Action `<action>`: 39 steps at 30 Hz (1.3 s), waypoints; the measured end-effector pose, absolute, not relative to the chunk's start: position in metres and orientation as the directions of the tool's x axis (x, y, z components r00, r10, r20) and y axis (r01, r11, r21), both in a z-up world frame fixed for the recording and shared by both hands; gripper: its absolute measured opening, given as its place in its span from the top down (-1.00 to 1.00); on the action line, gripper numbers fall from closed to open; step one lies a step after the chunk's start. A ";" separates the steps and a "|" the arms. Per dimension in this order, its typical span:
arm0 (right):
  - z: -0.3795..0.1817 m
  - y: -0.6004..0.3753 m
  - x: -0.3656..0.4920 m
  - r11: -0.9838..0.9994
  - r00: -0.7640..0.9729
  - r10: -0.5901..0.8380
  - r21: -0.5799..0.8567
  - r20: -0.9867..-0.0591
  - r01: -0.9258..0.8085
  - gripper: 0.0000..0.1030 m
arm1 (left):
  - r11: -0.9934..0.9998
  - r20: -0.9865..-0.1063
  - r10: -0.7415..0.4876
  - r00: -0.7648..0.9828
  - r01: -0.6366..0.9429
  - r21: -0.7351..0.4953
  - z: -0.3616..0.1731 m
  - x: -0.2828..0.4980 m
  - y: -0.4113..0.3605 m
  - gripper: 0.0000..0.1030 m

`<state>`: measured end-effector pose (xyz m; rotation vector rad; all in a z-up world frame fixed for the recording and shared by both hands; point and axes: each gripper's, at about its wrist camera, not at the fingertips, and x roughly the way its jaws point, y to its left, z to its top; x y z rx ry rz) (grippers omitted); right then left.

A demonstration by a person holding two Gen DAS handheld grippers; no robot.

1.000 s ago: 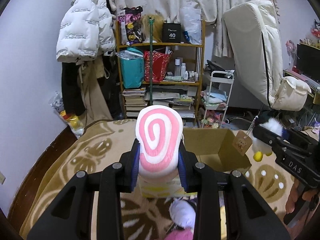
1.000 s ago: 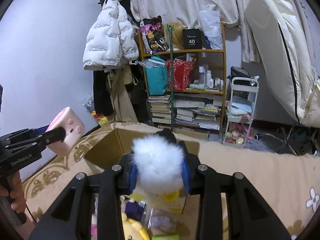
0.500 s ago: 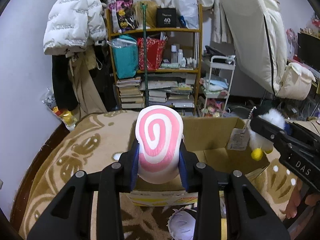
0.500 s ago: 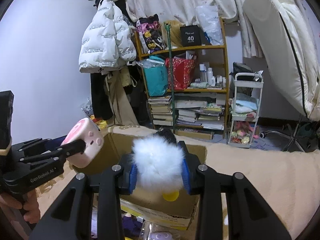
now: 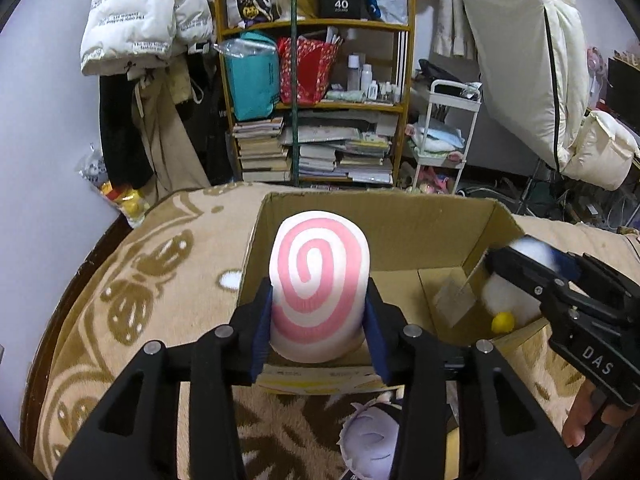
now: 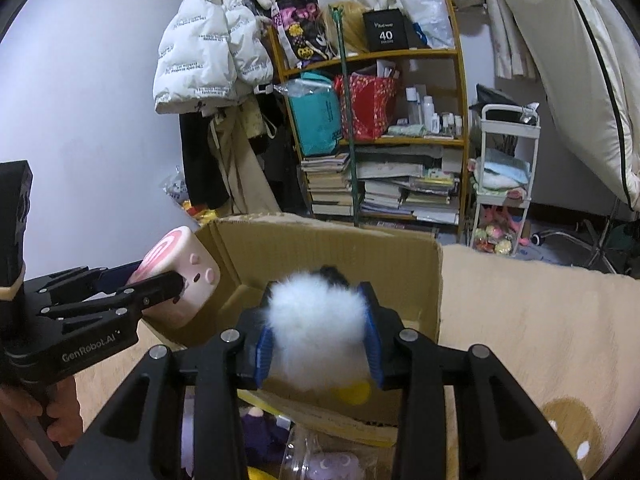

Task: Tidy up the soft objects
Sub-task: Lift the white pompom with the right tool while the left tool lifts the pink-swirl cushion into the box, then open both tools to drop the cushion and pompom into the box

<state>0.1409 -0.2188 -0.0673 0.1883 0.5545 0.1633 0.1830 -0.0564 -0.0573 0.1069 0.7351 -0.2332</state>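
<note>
A lived-in bedroom at home is showing here: a puffer jacket (image 5: 144,16) is hanging by a crammed bookshelf (image 5: 316,104), a mattress (image 5: 520,52) is leaning upright, and a patterned blanket (image 5: 132,304) is covering the bed.

The fluffy white plush toy (image 6: 316,320) hides the brown cardboard box (image 6: 328,240) floor behind it; the pale purple plush (image 5: 370,440), perhaps a doll, is cut off below.

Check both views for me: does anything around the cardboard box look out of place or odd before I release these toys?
Nothing is damaged or spilled. The cardboard box sits upright and open. A purple plush lies on the blanket outside it, below the left gripper, which holds the pink swirl plush. The right gripper holds the white fluffy plush.
</note>
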 end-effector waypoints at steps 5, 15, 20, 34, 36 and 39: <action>-0.067 -0.222 0.135 0.970 0.842 0.197 0.224 -0.503 -0.093 -0.10 | 0.971 -0.670 -0.152 0.727 0.236 0.036 -0.055 0.176 -0.055 -0.15; -0.056 -0.230 0.109 0.966 0.854 0.190 0.248 -0.484 -0.074 -0.91 | 0.982 -0.659 -0.117 0.743 0.188 0.037 -0.041 0.152 -0.038 -0.83; -0.048 -0.236 0.090 0.963 0.863 0.178 0.262 -0.473 -0.055 -1.00 | 0.987 -0.667 -0.102 0.738 0.157 0.022 -0.035 0.134 -0.025 -0.86; -0.035 -0.240 0.040 0.963 0.858 0.167 0.267 -0.486 -0.036 -1.00 | 0.990 -0.699 -0.116 0.706 0.136 -0.027 -0.024 0.071 0.001 -0.86; -0.033 -0.238 0.032 0.963 0.856 0.172 0.265 -0.487 -0.043 -1.00 | 0.990 -0.708 -0.112 0.697 0.138 -0.020 -0.026 0.060 0.003 -0.86; -0.034 -0.236 0.022 0.966 0.850 0.173 0.254 -0.497 -0.048 -1.00 | 0.989 -0.718 -0.106 0.688 0.145 -0.007 -0.029 0.047 0.003 -0.86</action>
